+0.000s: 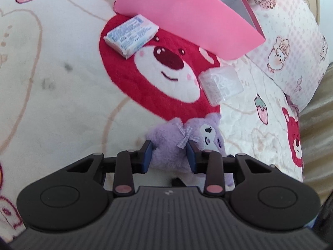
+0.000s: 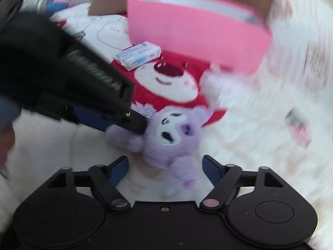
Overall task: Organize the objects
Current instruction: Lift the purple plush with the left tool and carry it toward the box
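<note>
1. Left wrist view: the left gripper (image 1: 169,156) has its two blue pads squeezed on the purple plush toy (image 1: 185,141), one pad on each side of its soft body.
2. The toy sticks out ahead of the fingers, and its face and little checked bow point up and to the right.
3. Going left to right ahead of the fingers: a blue and white packet (image 1: 131,35) lies far ahead and a bit left, the pink box (image 1: 187,14) stands far ahead in the middle, and a clear plastic case (image 1: 220,85) lies ahead to the right.
4. All of them rest on a white blanket (image 1: 52,83) with a red bear on it.
5. Right wrist view: the right gripper (image 2: 165,170) has its fingers wide apart, with nothing pressed between them.
6. The toy's feet hang just ahead of the gap, and its head is farther ahead.
7. The left hand has the toy, so I think it should carry it forward to the pink box.
8. The box's open top is beyond the toy, so the toy likely must go up and over the near wall.
</note>
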The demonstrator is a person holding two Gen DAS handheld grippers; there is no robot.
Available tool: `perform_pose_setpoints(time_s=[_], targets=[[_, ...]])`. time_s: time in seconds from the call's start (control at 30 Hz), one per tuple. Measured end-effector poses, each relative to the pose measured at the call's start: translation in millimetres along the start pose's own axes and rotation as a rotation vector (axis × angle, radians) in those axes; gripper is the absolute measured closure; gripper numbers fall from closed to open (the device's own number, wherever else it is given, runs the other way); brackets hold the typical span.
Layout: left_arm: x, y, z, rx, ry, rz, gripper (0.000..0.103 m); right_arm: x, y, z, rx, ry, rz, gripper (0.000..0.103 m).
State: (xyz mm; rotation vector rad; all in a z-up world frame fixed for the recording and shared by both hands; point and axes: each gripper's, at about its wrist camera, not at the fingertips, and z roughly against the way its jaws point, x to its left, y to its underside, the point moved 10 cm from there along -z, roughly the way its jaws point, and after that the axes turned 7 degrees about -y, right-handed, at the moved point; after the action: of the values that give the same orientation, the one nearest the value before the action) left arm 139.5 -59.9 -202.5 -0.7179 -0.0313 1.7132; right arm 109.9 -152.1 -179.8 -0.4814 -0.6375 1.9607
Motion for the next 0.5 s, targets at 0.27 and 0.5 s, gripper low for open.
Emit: perform_pose_setpoints(time_s=[0.27, 0.5], targets=[[-1.8, -3.0, -5.7, 0.024, 0.033, -0.003, 0.070, -13.3, -7.9, -16.2, 0.018, -0.165, -0.228, 0.022], [-5.8, -3.5, -7.4, 0.020, 0.024, -0.032, 0.071, -9.3, -3.2, -16.4, 0.015, -0.137, -0.147, 0.032]])
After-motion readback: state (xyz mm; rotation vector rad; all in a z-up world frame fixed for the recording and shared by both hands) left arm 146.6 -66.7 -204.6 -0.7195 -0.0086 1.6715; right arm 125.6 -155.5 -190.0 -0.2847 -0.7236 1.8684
